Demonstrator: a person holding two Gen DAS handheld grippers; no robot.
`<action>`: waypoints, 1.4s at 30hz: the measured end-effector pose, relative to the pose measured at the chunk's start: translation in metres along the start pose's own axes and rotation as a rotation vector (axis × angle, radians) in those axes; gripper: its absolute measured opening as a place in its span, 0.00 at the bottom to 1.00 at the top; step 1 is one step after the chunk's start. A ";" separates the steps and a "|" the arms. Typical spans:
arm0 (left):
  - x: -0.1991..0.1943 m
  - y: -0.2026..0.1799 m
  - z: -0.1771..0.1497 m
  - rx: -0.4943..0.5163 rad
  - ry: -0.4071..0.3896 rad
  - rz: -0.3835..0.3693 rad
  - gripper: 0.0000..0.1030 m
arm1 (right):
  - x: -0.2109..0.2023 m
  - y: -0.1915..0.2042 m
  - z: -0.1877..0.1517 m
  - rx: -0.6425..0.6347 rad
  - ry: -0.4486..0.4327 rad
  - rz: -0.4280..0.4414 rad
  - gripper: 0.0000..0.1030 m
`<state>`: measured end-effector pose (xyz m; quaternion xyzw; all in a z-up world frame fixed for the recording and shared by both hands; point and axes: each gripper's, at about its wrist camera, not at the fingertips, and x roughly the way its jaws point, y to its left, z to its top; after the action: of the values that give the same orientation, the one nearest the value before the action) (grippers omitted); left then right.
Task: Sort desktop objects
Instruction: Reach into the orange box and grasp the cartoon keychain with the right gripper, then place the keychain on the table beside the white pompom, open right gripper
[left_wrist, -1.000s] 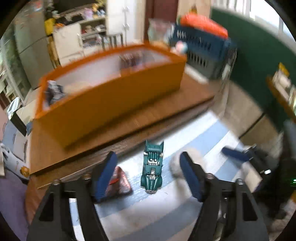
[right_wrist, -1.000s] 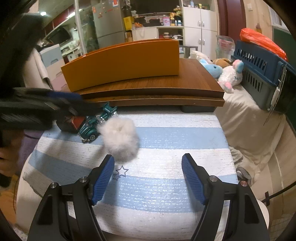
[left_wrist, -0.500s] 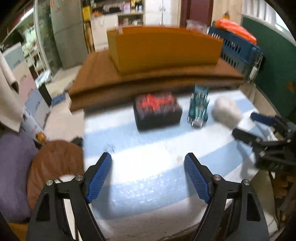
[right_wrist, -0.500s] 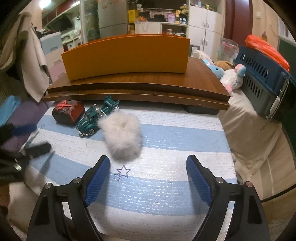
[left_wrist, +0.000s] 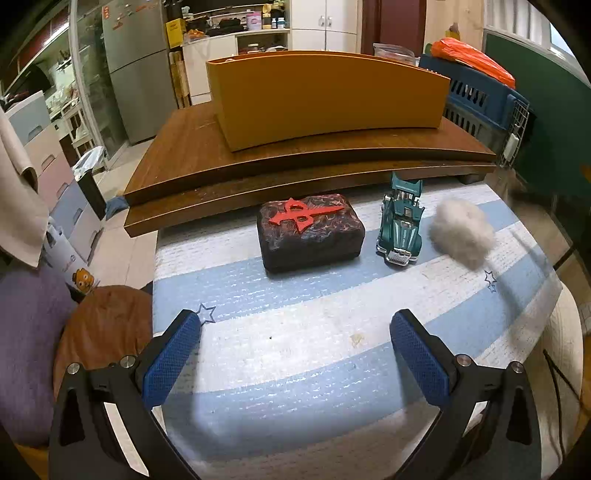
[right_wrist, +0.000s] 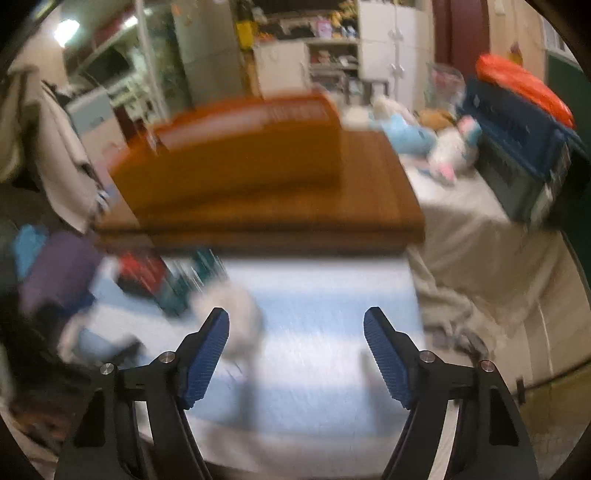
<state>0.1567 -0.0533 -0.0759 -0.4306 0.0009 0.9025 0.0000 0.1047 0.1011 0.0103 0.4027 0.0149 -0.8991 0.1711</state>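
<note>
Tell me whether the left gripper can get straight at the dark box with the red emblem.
Probably yes. The left gripper is opening, nothing between its jaws, and only bare striped mat lies before the dark box.

Box (left_wrist: 310, 230) left of toy car (left_wrist: 400, 225), puffball (left_wrist: 461, 230) right — bin (left_wrist: 325, 99) behind

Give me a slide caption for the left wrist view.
Left gripper opening, empty, before dark box, teal car, fluffy ball.

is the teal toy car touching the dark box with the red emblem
Apart. The left wrist view shows the teal toy car to the right of the dark box, with a clear strip of striped mat between them.
</note>
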 end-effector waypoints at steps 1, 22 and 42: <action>0.000 -0.001 0.000 0.000 -0.002 0.000 1.00 | -0.003 0.003 0.015 -0.006 -0.014 0.039 0.74; -0.001 -0.003 0.000 0.017 -0.025 -0.022 1.00 | 0.175 0.057 0.158 -0.041 0.600 0.219 0.40; 0.001 -0.004 0.001 0.023 -0.016 -0.025 1.00 | -0.003 0.003 0.126 0.029 0.177 0.307 0.33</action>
<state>0.1555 -0.0492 -0.0755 -0.4233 0.0055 0.9058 0.0163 0.0171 0.0784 0.0985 0.4801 -0.0447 -0.8236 0.2987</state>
